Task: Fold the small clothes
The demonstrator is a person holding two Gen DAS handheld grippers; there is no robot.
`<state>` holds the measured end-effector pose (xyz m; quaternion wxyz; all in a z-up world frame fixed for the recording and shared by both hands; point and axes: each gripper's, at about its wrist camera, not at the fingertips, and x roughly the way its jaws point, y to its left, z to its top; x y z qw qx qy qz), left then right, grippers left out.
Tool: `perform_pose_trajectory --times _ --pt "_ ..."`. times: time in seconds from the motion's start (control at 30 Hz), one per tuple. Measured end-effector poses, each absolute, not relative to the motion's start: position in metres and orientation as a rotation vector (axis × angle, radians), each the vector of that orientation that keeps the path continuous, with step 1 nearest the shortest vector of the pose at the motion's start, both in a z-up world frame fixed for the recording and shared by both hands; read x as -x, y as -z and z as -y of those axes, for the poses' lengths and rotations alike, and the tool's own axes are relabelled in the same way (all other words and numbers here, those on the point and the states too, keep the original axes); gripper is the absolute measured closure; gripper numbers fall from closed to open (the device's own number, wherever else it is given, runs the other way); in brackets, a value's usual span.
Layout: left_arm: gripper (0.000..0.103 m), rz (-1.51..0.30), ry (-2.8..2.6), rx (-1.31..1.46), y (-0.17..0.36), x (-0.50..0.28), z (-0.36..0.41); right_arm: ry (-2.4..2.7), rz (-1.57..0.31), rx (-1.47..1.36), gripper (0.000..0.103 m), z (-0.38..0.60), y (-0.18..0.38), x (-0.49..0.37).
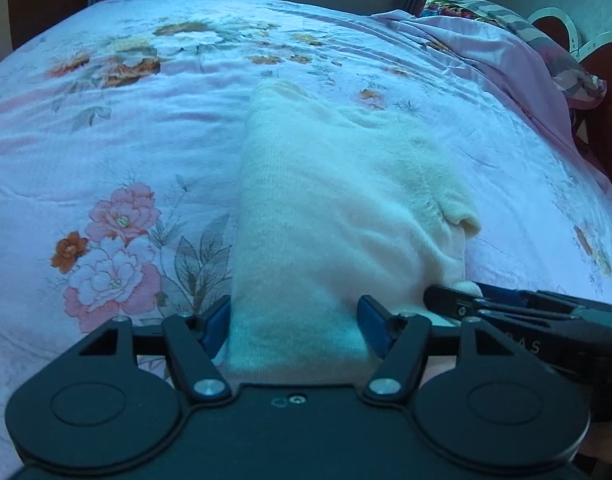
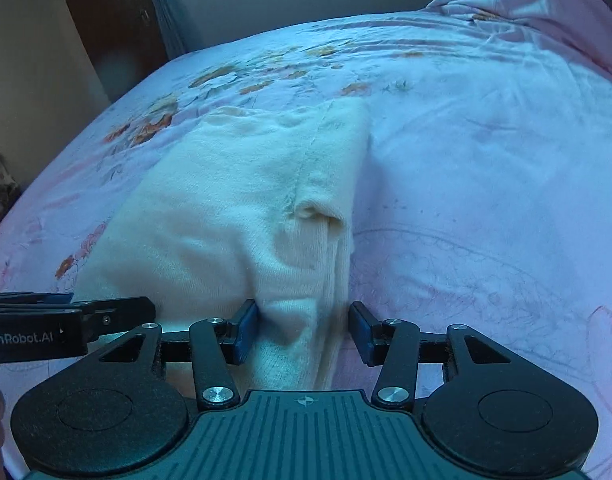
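cream sweater (image 1: 337, 200) lies folded on the bed (image 1: 106, 140), near edge sitting between both spread grippers. left gripper (image 1: 296, 326) and right gripper (image 2: 304, 330) look unclamped, contact hard to judge. pinch both corners evenly, lift together, fold away from grippers.

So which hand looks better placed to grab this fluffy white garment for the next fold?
Probably the left gripper: the fluffy white knitted garment fills the gap between its fingers, while the right gripper straddles only the edge.

Fuzzy knit garment (image 1: 329, 200); smooth, faintly glossy bedsheet (image 1: 106, 128).
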<state>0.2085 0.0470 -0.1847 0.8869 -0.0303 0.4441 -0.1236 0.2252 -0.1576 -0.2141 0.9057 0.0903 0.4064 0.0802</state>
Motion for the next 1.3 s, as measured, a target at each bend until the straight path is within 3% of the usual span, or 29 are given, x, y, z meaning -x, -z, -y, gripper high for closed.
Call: perform_pose_trajectory --times 0.07,0.13,0.2,0.27,0.4,0.47,0.83,1.07,1.3 --pt "0.027 -0.886 0.243 0.049 0.172 -0.199 -0.048 -0.175 -0.811 -0.205 0.055 0.159 0.202 -0.215" --pt "0.003 -0.831 0.224 0.028 0.157 -0.186 -0.047 -0.179 -0.793 -0.22 0.054 0.161 0.192 -0.201" --pt "0.002 -0.776 0.225 -0.003 0.141 -0.172 -0.044 -0.188 -0.782 -0.26 0.046 0.165 0.183 -0.185" --pt "0.002 -0.756 0.22 -0.047 0.129 -0.16 -0.039 -0.186 -0.772 -0.294 0.019 0.17 0.174 -0.168" --pt "0.001 -0.811 0.194 -0.069 0.107 -0.136 -0.031 -0.21 -0.742 -0.383 0.013 0.182 0.15 -0.13" --pt "0.001 -0.834 0.186 -0.057 0.099 -0.122 -0.031 -0.232 -0.723 -0.414 0.0 0.187 0.14 -0.111" --pt "0.005 -0.794 0.128 0.032 0.074 -0.059 -0.041 -0.207 -0.786 -0.42 0.0 0.182 0.112 -0.048" --pt "0.002 -0.764 0.026 -0.001 0.06 -0.025 -0.047 -0.139 -0.519 -0.252 0.0 0.174 0.082 0.008" --pt "0.002 -0.661 -0.011 -0.024 0.034 0.014 -0.045 -0.115 -0.395 0.006 0.0 0.151 0.047 0.054"
